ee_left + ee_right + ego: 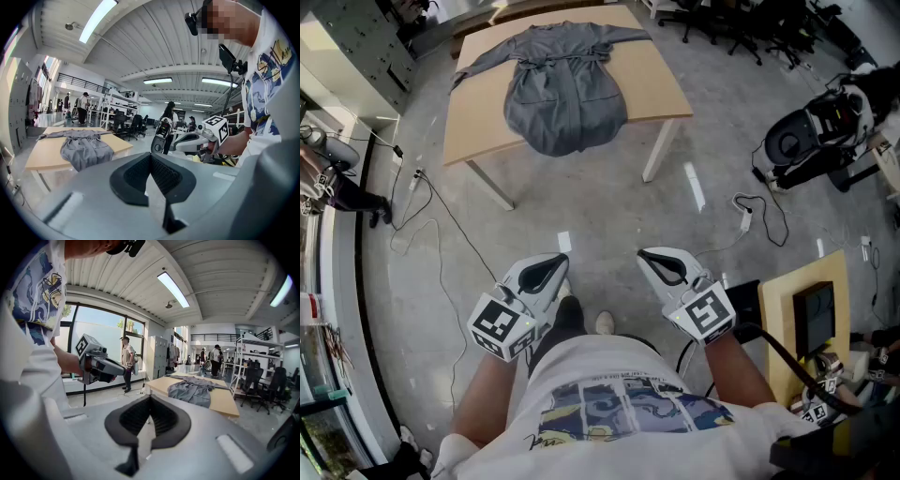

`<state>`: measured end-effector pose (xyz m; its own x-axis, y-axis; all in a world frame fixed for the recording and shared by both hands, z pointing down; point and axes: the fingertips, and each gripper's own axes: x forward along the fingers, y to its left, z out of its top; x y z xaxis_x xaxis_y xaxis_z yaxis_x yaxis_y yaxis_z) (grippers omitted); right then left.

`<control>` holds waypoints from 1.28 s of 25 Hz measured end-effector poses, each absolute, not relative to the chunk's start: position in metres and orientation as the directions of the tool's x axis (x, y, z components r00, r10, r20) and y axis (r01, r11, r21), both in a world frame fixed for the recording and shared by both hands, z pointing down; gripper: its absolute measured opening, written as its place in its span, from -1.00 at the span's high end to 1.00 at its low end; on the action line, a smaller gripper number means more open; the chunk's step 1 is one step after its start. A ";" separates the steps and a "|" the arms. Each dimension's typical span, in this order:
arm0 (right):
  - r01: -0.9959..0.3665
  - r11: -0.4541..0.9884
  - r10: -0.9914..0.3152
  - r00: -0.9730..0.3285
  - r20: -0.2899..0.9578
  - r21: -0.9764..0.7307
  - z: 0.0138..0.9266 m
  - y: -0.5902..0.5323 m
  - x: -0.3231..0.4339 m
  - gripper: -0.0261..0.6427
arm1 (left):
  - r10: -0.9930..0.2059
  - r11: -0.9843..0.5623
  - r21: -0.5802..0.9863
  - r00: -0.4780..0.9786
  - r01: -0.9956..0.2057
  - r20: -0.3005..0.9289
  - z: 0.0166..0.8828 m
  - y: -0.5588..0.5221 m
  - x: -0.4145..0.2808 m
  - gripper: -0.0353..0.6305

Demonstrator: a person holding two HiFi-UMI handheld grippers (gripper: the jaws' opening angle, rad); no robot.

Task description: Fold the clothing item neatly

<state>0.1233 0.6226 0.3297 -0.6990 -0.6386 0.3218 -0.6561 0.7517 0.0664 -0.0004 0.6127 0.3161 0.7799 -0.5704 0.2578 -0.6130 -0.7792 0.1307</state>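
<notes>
Draping over the near edge of a wooden table (661, 89) on concrete floor (600, 211), a grey robe (565, 89) is seen, with left gripper (555, 265) and right gripper (652, 260) held shut, empty.

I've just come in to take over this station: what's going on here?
A person in a white printed T-shirt stands some way back from a light wooden table, holding a gripper in each hand. The left gripper and the right gripper are both shut and empty, pointing toward the table. A grey long-sleeved garment with a tied waist lies spread flat on it, its hem hanging over the near edge. Folding has not begun.
</notes>
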 end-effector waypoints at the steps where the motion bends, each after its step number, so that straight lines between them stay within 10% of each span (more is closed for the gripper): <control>1: -0.652 0.755 -0.636 -0.702 0.322 0.068 0.330 0.622 0.122 0.92 | -0.572 -0.776 0.135 0.778 -0.616 0.260 0.317 0.613 -0.002 0.89; 32: -0.614 0.788 -0.578 -0.718 0.387 0.038 0.331 0.522 0.045 0.91 | -0.612 -0.724 0.214 0.754 -0.655 0.239 0.320 0.520 -0.091 0.89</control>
